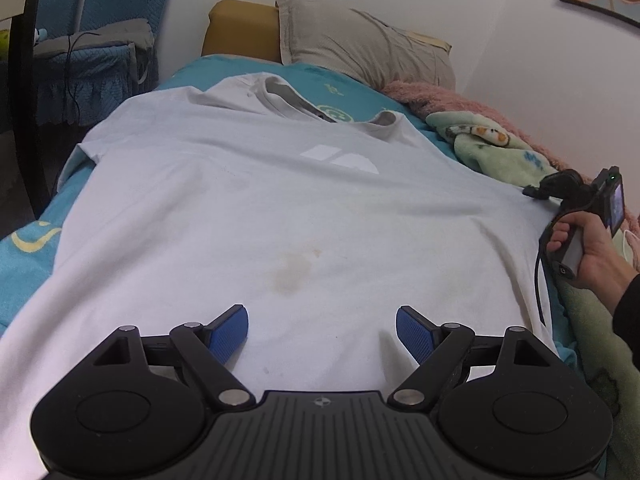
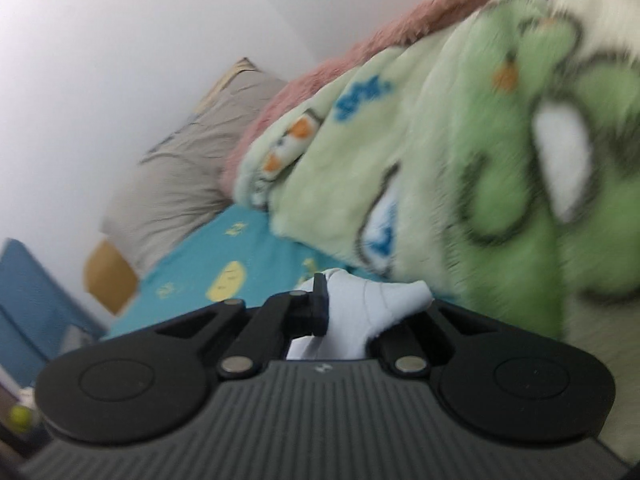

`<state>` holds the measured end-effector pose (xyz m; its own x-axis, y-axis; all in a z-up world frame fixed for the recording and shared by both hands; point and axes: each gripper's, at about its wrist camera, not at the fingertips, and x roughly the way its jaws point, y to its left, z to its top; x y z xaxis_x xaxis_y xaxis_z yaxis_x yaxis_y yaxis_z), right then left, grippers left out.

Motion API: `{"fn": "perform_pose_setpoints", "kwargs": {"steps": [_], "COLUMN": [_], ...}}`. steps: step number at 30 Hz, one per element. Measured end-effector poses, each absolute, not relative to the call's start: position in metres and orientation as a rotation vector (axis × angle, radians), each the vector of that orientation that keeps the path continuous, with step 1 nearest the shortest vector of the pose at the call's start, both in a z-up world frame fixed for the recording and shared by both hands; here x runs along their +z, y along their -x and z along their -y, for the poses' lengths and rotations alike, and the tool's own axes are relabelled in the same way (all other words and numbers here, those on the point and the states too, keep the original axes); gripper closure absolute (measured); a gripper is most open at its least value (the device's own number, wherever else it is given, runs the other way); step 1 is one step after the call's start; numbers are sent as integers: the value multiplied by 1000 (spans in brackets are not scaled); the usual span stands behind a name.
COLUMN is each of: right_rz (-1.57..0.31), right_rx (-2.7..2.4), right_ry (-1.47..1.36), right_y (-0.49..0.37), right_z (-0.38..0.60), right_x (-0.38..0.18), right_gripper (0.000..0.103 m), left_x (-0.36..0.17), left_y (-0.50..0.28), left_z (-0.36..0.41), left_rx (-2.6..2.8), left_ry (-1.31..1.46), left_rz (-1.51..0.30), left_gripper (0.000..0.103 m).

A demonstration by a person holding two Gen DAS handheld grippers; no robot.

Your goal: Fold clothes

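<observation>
A white T-shirt [image 1: 280, 216] with a pale logo and a brownish stain lies spread flat on the bed, collar toward the pillow. My left gripper [image 1: 322, 330] is open, its blue pads just above the shirt's near hem, holding nothing. My right gripper [image 1: 532, 192] is at the shirt's right edge, held by a hand. In the right wrist view it [image 2: 344, 308] is shut on a bunch of the white T-shirt [image 2: 372, 304]; the cloth hides its right finger.
The bed has a teal sheet [image 1: 24, 264]. A grey pillow [image 1: 360, 44] lies at the head. A green cartoon blanket [image 2: 460, 160] and a pink fleece [image 1: 432, 96] are piled along the right side by the wall. Blue-covered furniture [image 1: 88, 56] stands at the left.
</observation>
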<state>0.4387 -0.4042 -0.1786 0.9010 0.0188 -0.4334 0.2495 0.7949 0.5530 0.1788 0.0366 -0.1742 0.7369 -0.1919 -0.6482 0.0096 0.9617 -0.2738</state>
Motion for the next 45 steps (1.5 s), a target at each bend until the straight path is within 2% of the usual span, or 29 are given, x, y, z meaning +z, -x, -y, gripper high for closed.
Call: {"fn": "perform_pose_setpoints", "kwargs": {"steps": [6,11,14,17,21,23,27,28,29,30,31,32,40,45], "right_rz": [-394,-298,-260,-286,-412,-483,-554,-581,-610,-633,-638,-627,-598,-601], "right_rx": [-194,-153,-41,78,164,174,207,227,246,264,282,296,318,266], "right_ry": [-372,-104,77,207,338,348,283,256,227,192,151,112,-225,-348], "right_y": [-425,-419,-417,-419,-432,-440,-446,-448,-449,-447,-441,-430,-299,-185], "right_z": [353,256,174,93,16,1,6,12,18,24,31,36,120,180], "right_x": [-139,-86,-73,-94,-155,-178,-186,-183,-179,-173,-166,-158,-73,-50], "right_gripper": [98,98,98,98,98,96,95,93,72,57,31,19,19,19], "left_x": [-164,-152,-148,-150,-160,-164,-170,-171,-171,-171,-171,-171,-157,-144], "left_y": [-177,-178,-179,-180,-183,-187,-195,-196,-197,-197,-198,-198,-187,-168], "left_z": [-41,-63,-85,-114,-146,-151,-149,-147,-145,-142,-139,-137,-122,-96], "left_rx": [-105,-71,-24,35,83,92,94,92,89,88,86,84,60,-5], "left_ry": [229,257,298,375,483,489,475,470,460,446,433,422,371,289], "left_rz": [-718,-697,-698,-717,-738,-742,-745,-741,-740,-738,-737,-737,-702,-682], "left_gripper": [20,20,20,20,20,20,19,17,16,16,16,16,17,20]}}
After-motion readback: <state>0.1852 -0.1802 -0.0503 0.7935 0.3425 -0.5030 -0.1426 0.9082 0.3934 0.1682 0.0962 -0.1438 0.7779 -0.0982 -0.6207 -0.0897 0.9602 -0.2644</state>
